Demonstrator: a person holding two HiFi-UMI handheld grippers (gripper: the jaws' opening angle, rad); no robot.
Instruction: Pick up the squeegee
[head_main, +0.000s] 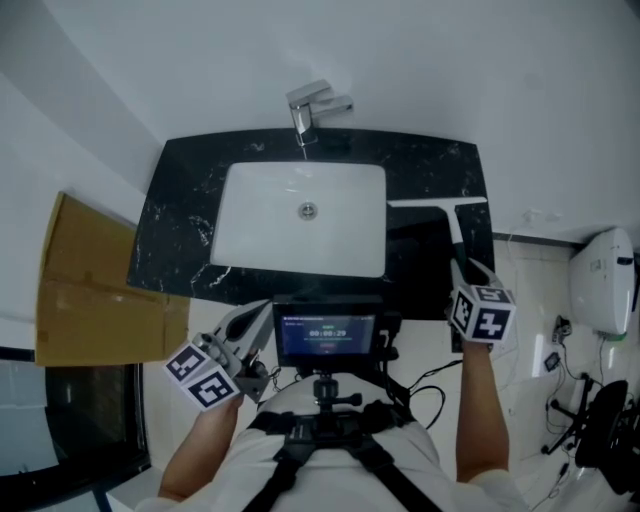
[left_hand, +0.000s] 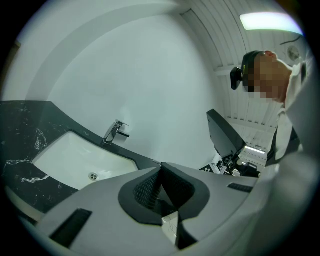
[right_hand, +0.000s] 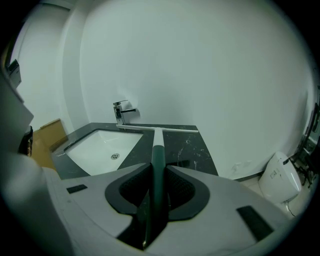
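My right gripper (right_hand: 159, 171) has its jaws clamped on the squeegee's (right_hand: 157, 142) dark handle. The blade end seems to rest on the counter (head_main: 440, 165) beside the sink (head_main: 260, 225). Grasp made, lift remaining. My left gripper (left_hand: 160, 172) is closed and empty.

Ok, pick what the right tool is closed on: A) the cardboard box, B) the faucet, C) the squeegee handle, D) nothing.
C: the right tool clamps the squeegee by its dark green handle, as the right gripper view shows.
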